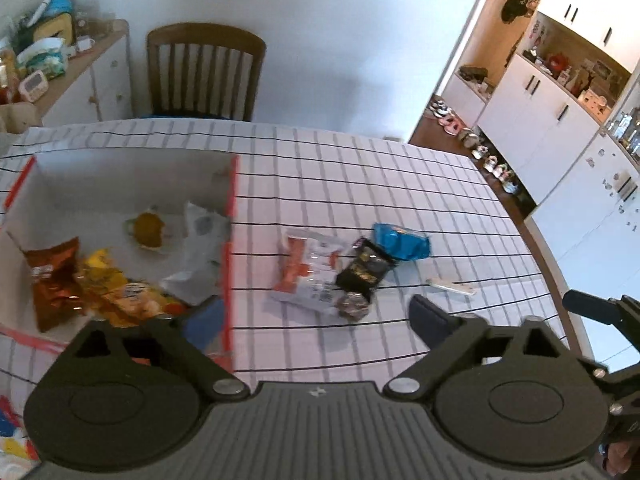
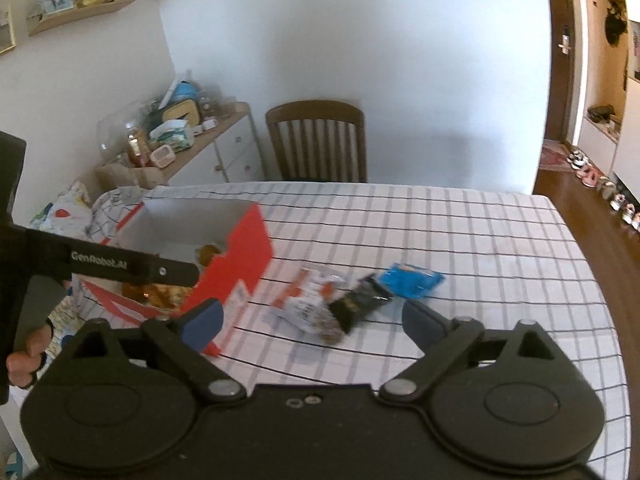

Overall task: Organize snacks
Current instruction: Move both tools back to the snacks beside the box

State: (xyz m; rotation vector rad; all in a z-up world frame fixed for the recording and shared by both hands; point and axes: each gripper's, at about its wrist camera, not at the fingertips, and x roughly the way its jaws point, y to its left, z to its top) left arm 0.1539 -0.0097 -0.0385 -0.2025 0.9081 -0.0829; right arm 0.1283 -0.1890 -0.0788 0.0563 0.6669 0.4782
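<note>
Left gripper (image 1: pixel 316 330): fingers spread wide, holding nothing, above the table's near edge; one pad hangs over the box's near right corner.
Right gripper (image 2: pixel 312 320): fingers spread wide, empty, over the loose snacks.
Black packet (image 2: pixel 358 300): on the cloth between the right gripper's fingertips and just beyond them, overlapping the white-and-orange packet (image 2: pixel 308 300).
Blue packet (image 2: pixel 412 280): flat on the cloth, just right of the black one.
White stick (image 1: pixel 450 286): lies alone on the cloth, right of the black packet.
Box (image 1: pixel 230 184): red outside, white inside, open, left of the loose snacks.
Box contents: brown bag (image 1: pixel 52 280), yellow bags (image 1: pixel 116 284), a white pouch (image 1: pixel 196 264), a round brown pastry (image 1: pixel 149 230).
Table (image 2: pixel 460 240): checked cloth; wooden chair (image 2: pixel 318 140) at the far side.
</note>
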